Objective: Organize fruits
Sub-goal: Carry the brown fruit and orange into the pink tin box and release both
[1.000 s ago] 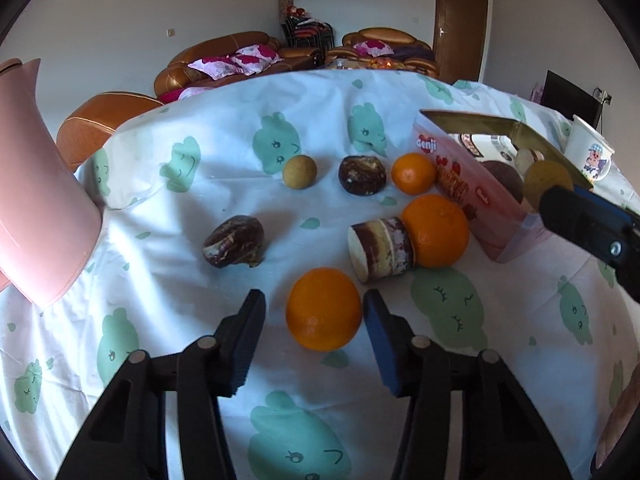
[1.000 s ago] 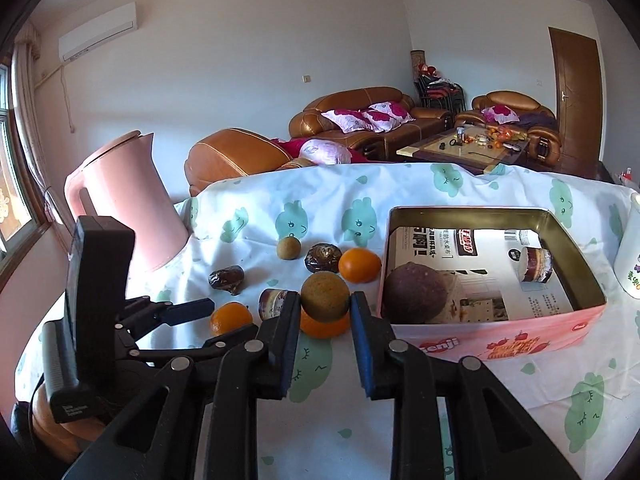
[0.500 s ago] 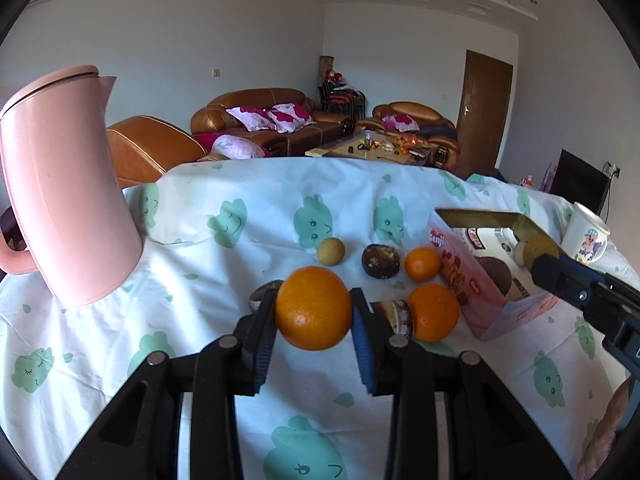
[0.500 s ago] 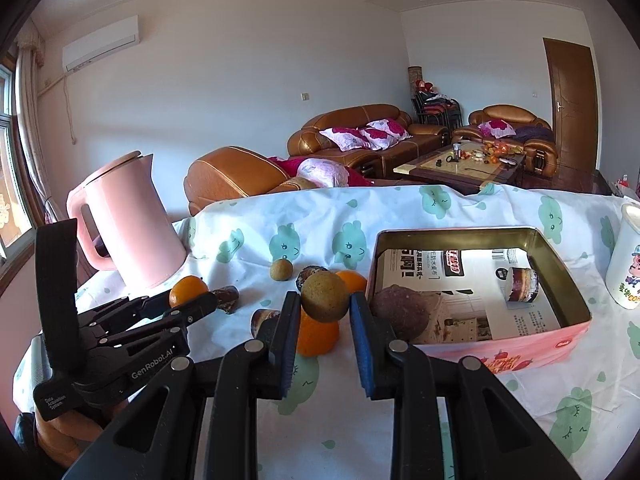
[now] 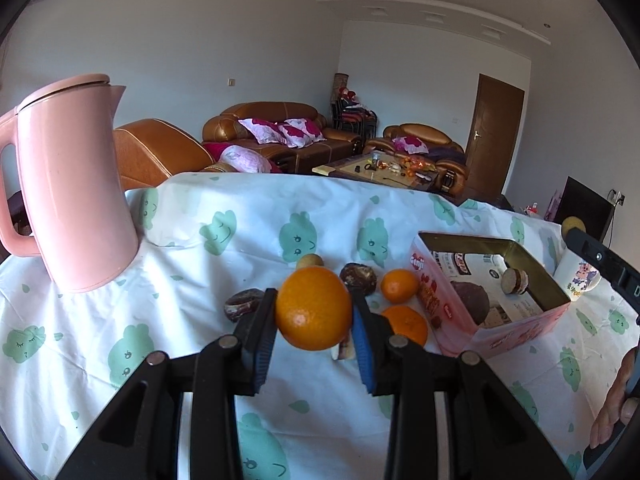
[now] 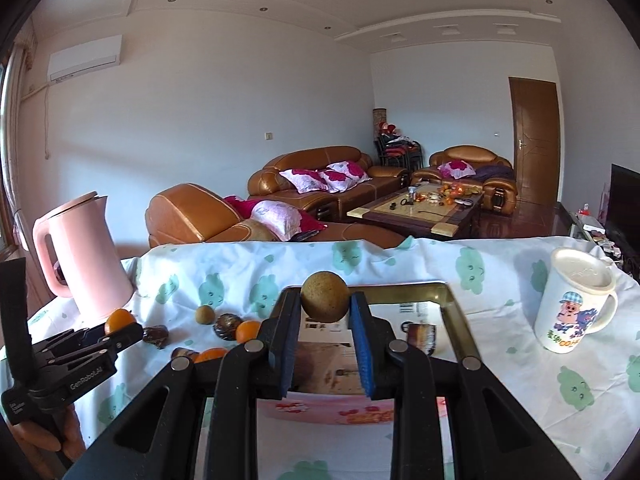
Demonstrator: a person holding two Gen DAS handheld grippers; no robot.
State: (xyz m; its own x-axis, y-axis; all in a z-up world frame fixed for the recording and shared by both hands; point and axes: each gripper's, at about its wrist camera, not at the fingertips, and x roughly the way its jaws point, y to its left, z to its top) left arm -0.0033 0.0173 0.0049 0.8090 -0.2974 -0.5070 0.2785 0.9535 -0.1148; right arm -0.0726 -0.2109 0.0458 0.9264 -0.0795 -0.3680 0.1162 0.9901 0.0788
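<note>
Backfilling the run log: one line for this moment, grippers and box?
left gripper: shut on orange | right gripper: shut on brown fruit, above tin box

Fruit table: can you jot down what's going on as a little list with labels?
Left gripper: shut on a large orange, lifted off the tablecloth
Right gripper: shut on a brownish round fruit, above the tin box
In the box: a dark round item and a small cut piece
On the cloth: two oranges, several small dark and tan items
Nearby: pink kettle, cartoon mug
</note>
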